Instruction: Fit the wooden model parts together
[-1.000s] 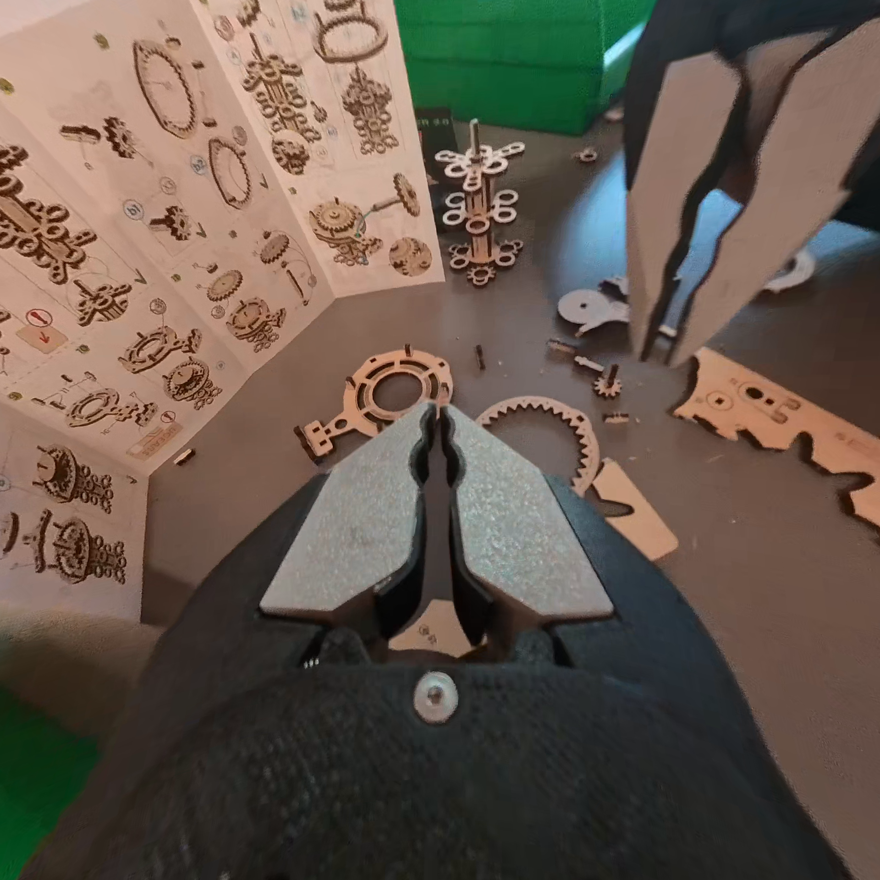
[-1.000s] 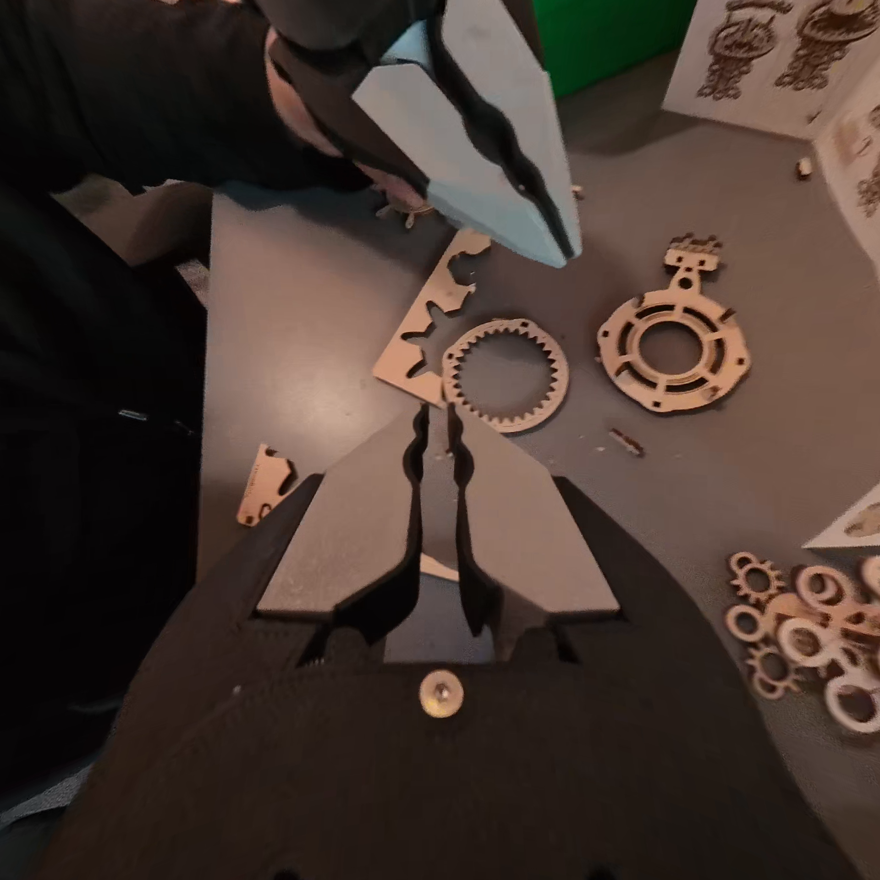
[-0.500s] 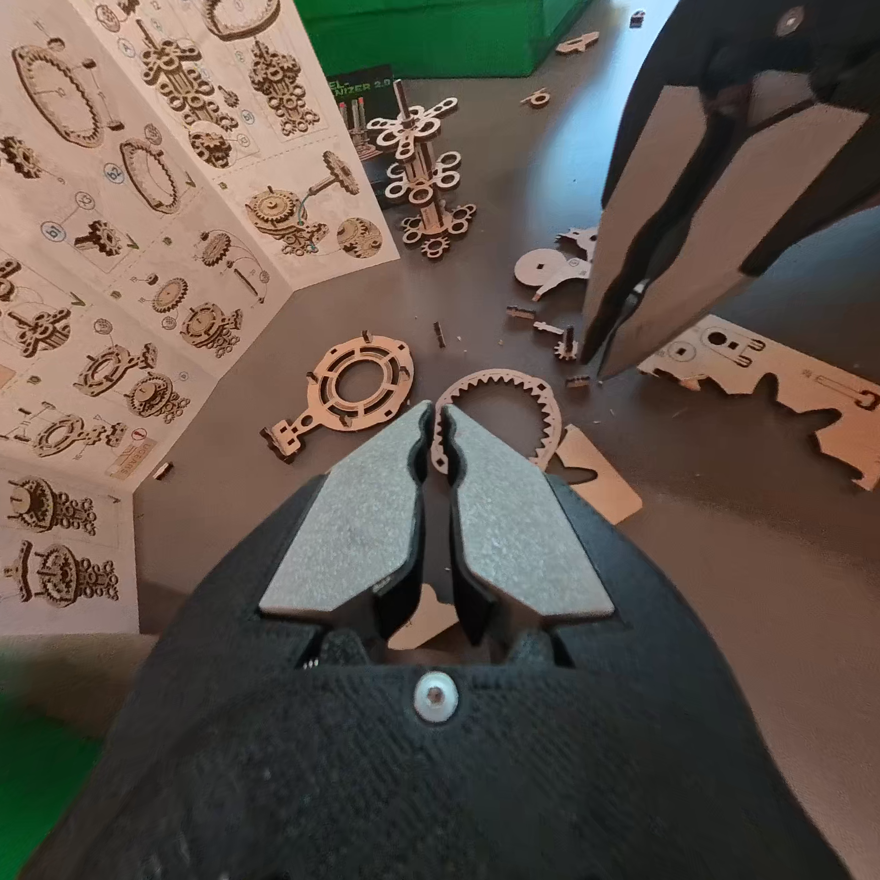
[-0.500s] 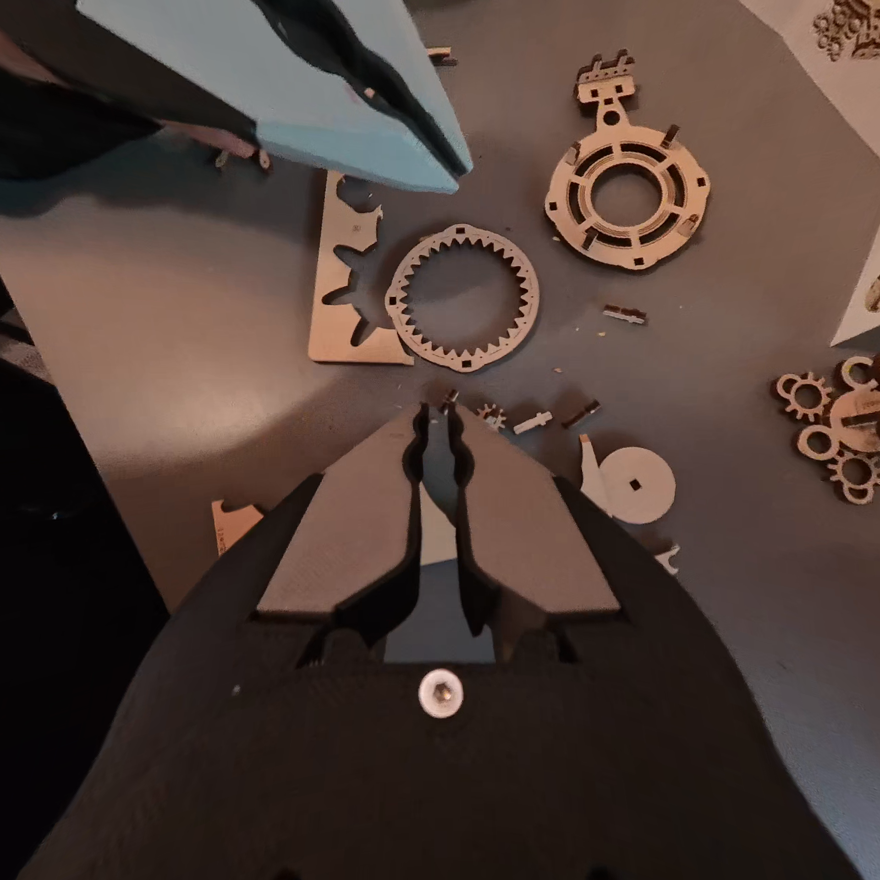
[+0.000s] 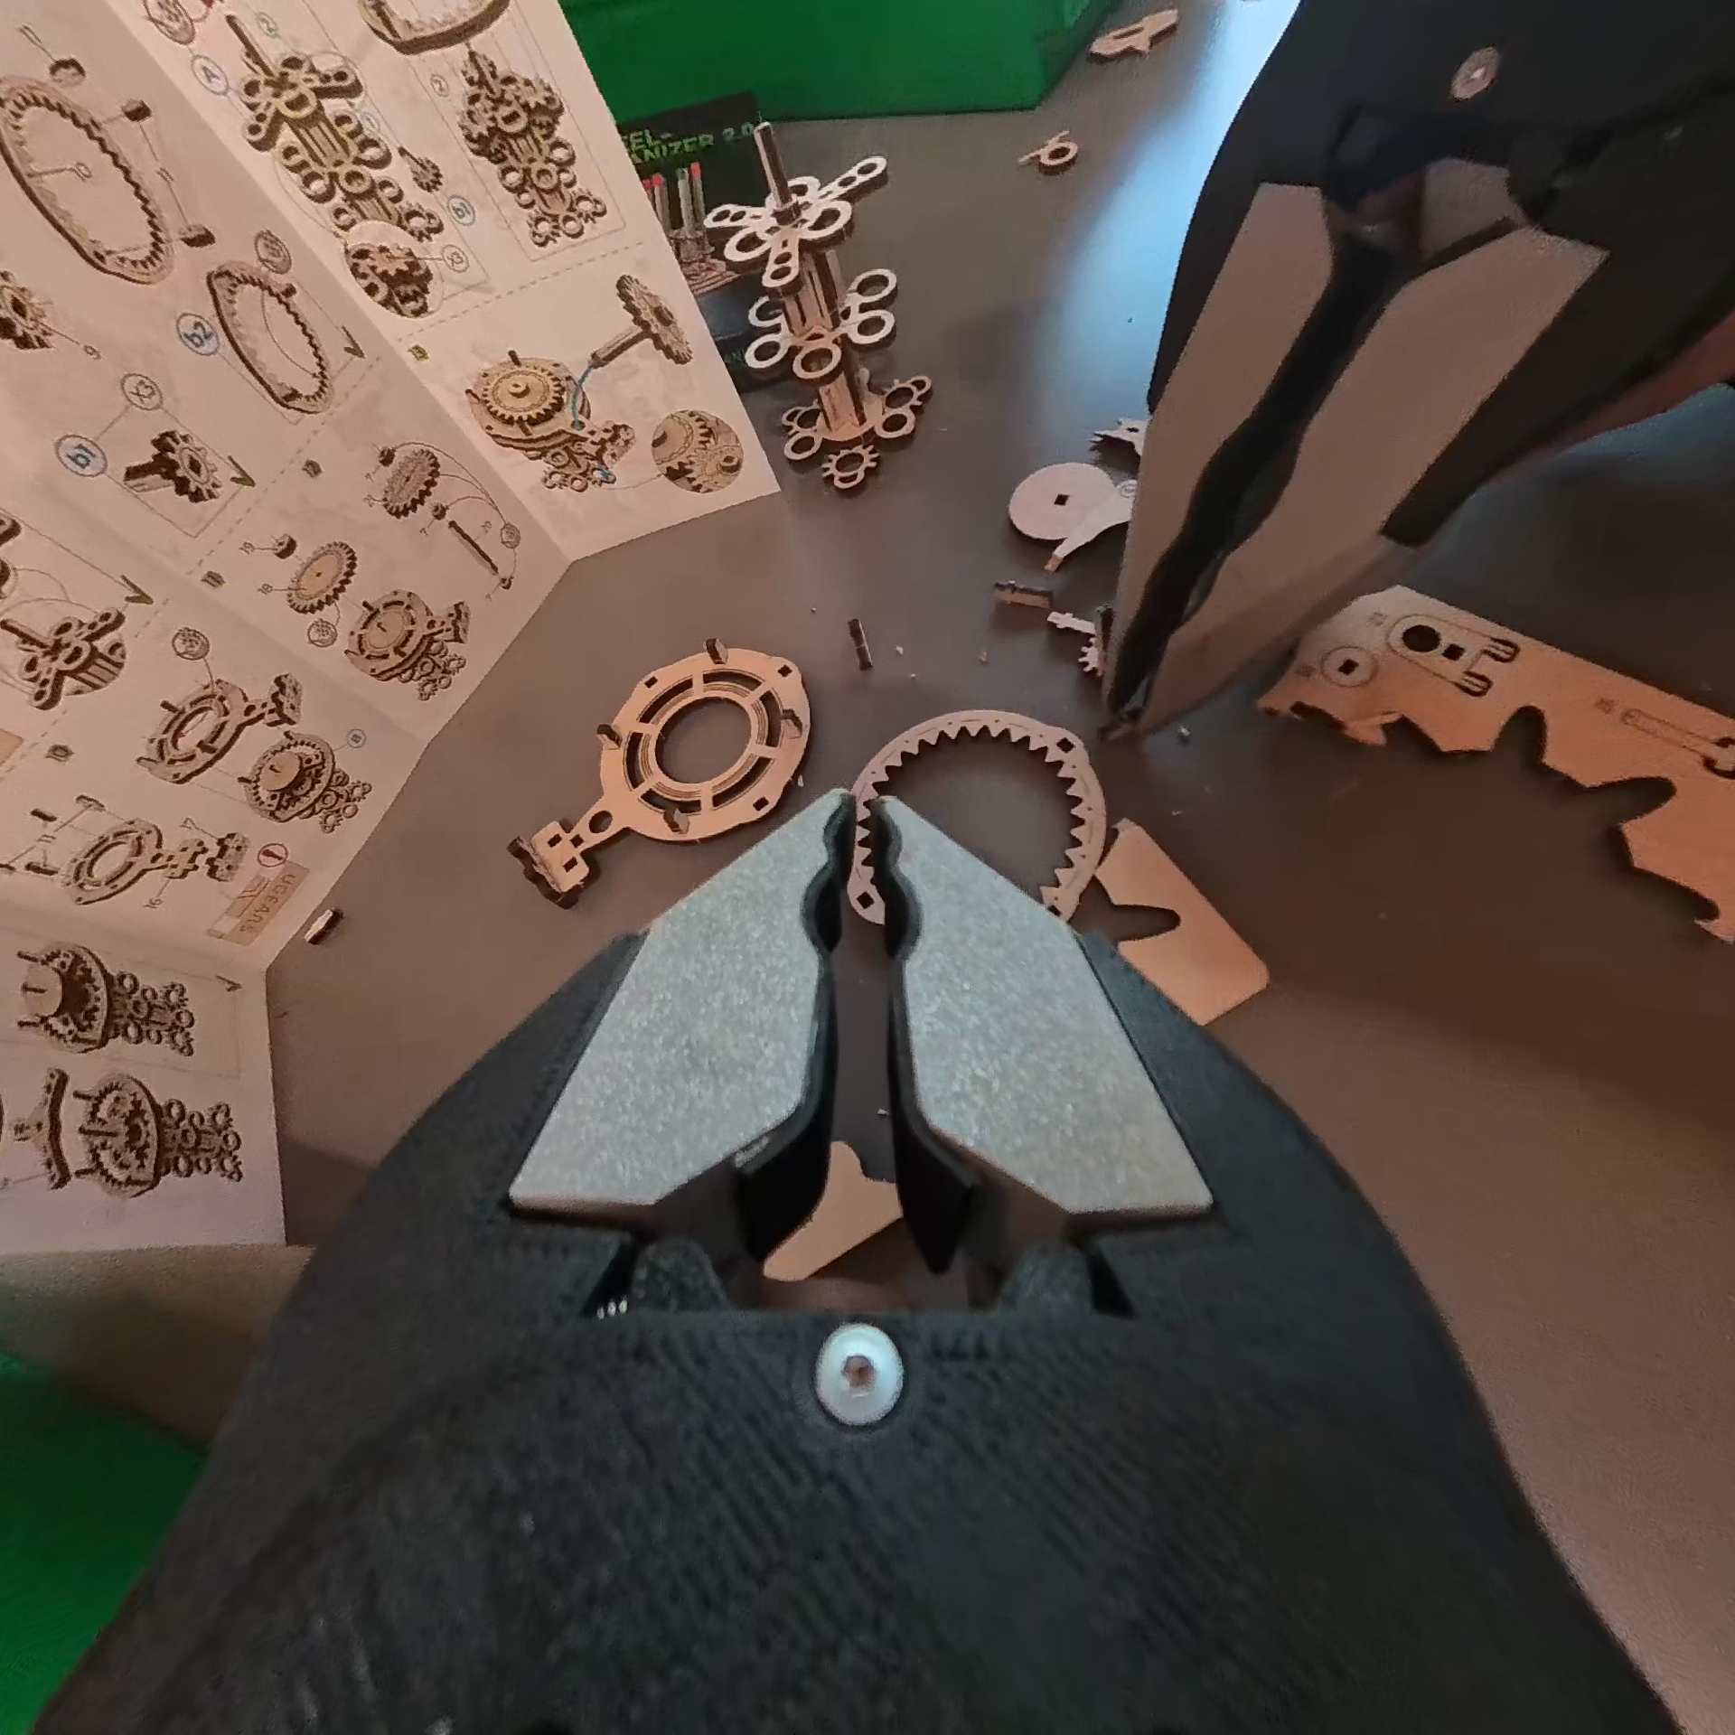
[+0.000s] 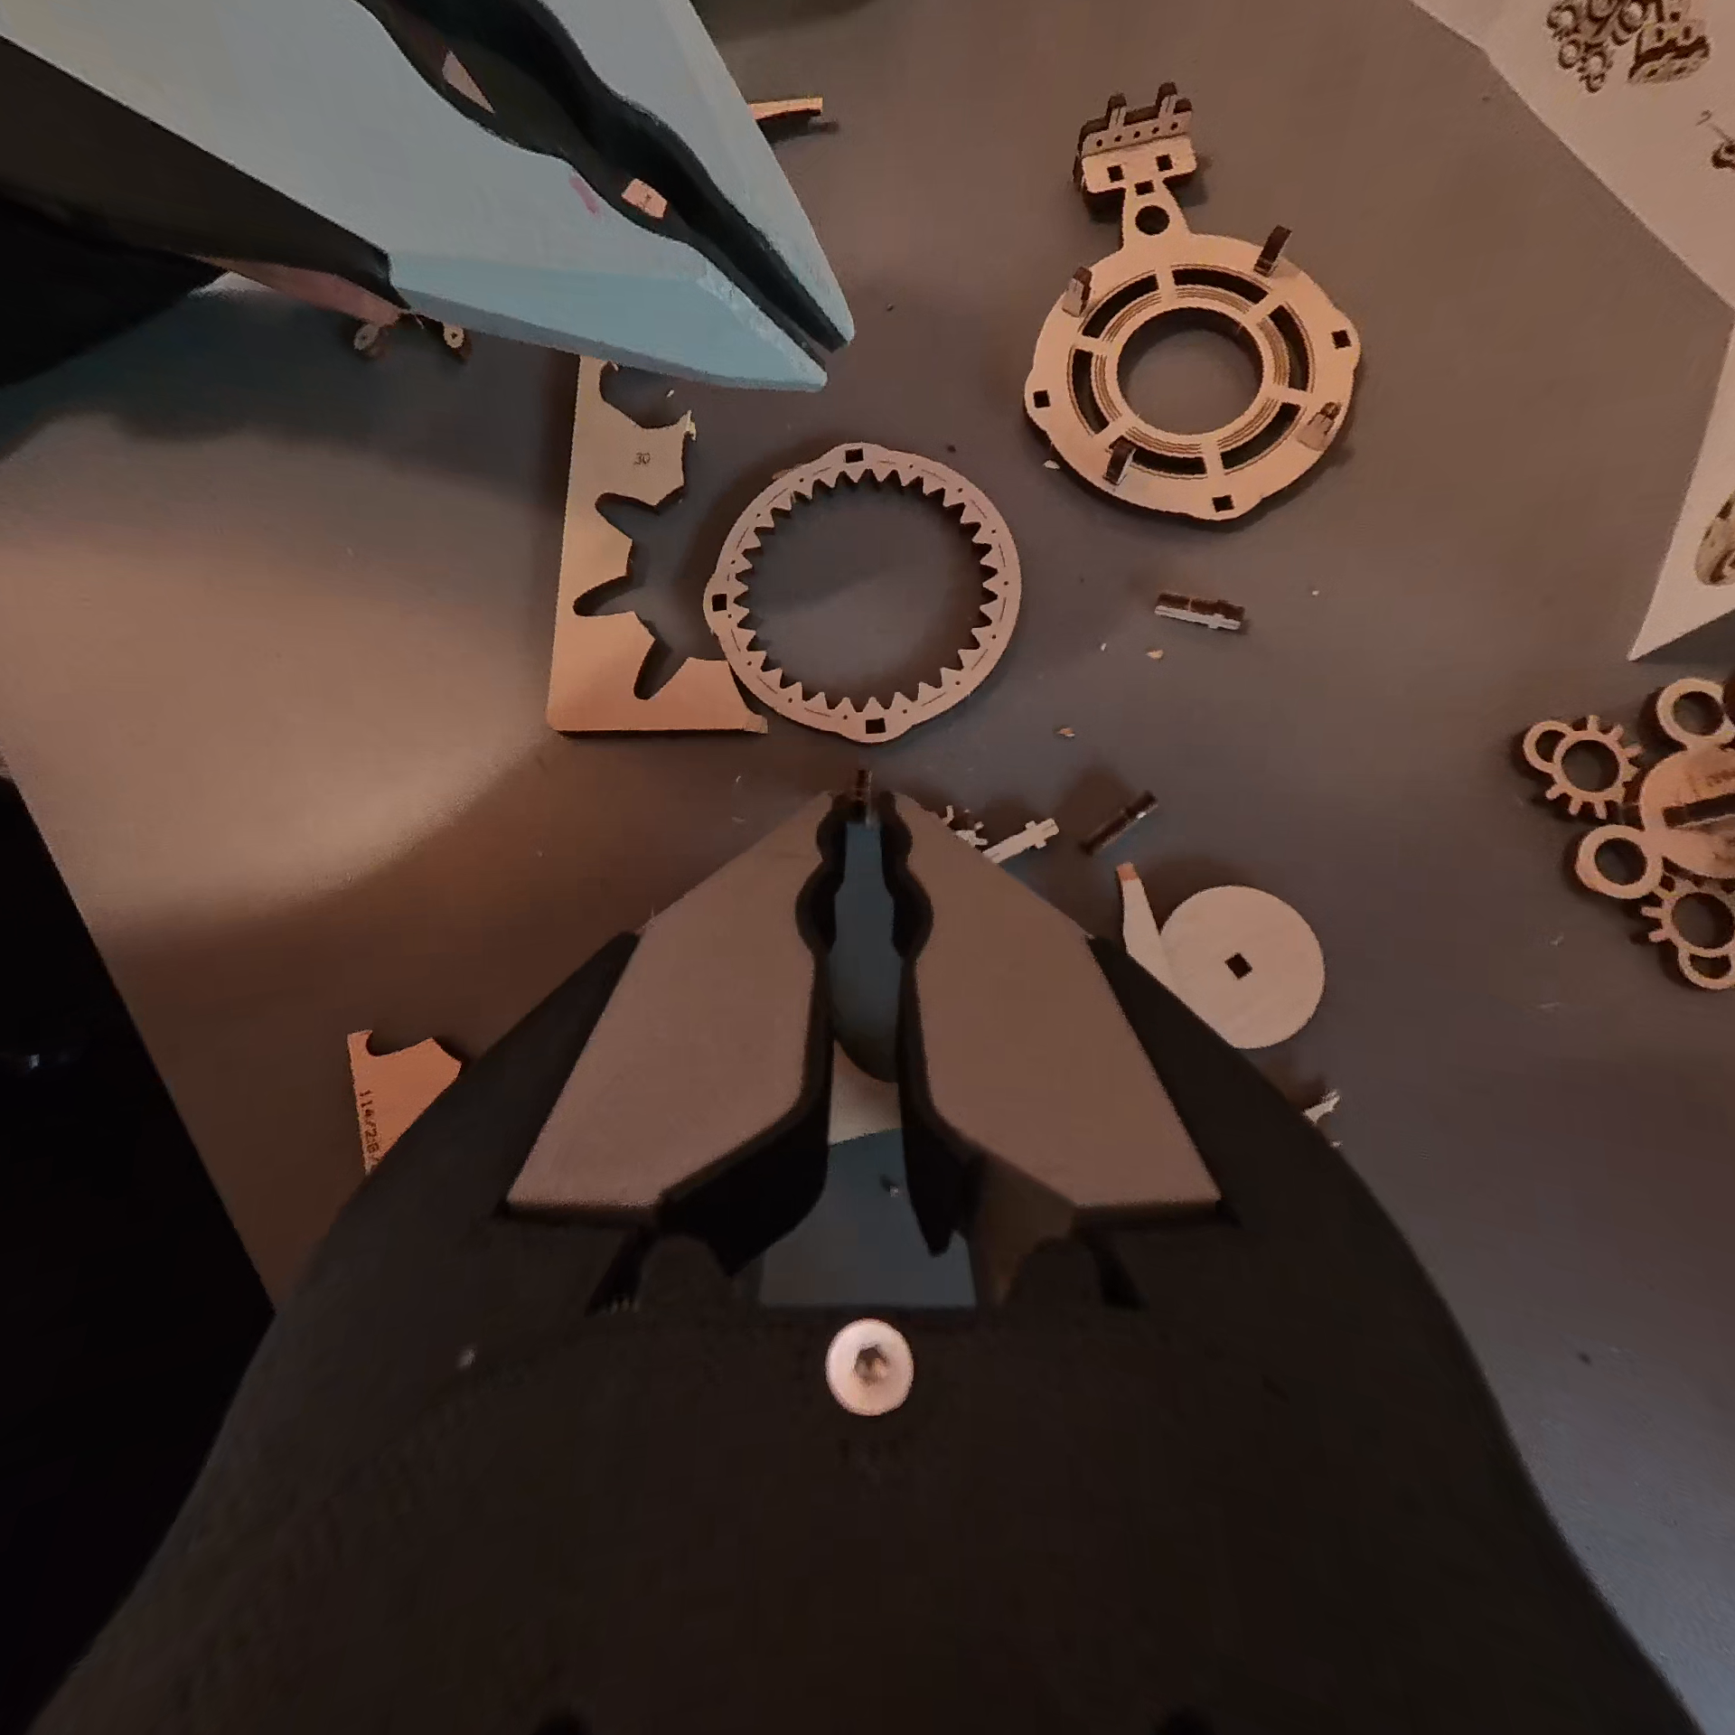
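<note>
My left gripper [image 5: 864, 807] is shut and empty, with its tips just above the near rim of a wooden ring gear [image 5: 976, 730] that has inner teeth. It also shows in the right wrist view [image 6: 826, 361], at top left. My right gripper [image 6: 862, 803] is shut on a tiny wooden peg [image 6: 859, 782], tips down at the table just beside the ring gear [image 6: 1003, 601]. In the left wrist view the right gripper [image 5: 1127, 709] stands at the ring's far right. A round slotted frame with a handle [image 5: 591, 826] lies left of the ring.
A folded instruction sheet [image 5: 282, 376] stands at the left. A tower model of looped plates [image 5: 817, 310] stands behind, before a green box [image 5: 798, 47]. Scrap sheets [image 5: 1502, 695] [image 6: 601, 582], a disc [image 6: 1211, 995] and loose pegs [image 6: 1202, 610] lie on the grey table. There is about 8 cm between the tips of the two grippers. The disc [image 6: 1211, 995] is closer to my right gripper, around 7 cm from its tips; the left tips are 12 cm off. It turns up in the left wrist view [image 5: 1092, 501] as well.
My right gripper came down to the table beside the ring gear, among the small parts. My left gripper shifted from over the round frame to over the ring gear's rim.
</note>
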### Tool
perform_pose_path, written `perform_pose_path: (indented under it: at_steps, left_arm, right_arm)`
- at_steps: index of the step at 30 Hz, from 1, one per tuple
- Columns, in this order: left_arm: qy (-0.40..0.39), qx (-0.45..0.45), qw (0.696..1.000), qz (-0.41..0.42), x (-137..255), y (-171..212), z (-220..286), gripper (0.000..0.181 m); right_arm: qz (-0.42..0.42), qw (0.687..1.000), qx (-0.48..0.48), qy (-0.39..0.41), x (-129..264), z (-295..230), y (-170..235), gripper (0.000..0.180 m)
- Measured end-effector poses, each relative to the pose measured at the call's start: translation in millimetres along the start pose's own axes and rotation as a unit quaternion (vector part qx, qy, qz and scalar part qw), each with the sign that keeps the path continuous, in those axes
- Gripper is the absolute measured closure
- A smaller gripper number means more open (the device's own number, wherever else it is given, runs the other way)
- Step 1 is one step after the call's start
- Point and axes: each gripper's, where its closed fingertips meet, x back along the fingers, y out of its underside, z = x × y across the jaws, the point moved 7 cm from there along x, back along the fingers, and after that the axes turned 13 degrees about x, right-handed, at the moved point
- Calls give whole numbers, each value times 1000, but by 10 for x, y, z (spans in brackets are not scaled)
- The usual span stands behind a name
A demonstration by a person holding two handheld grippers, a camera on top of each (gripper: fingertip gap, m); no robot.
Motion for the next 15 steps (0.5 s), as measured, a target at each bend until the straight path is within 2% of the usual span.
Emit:
perform_pose_path:
  at_steps: [8,10,15]
  left_arm:
    - [0,3,1000,0,7,0,-16,181]
    - [5,-1,1000,-1,5,4,-3,181]
    - [40,-65,997,16,21,-14,157,177]
  right_arm:
    - [-13,999,27,24,-1,-16,-9,174]
    - [-16,999,35,33,-7,-11,-11,179]
    - [6,999,25,19,41,7,-54,180]
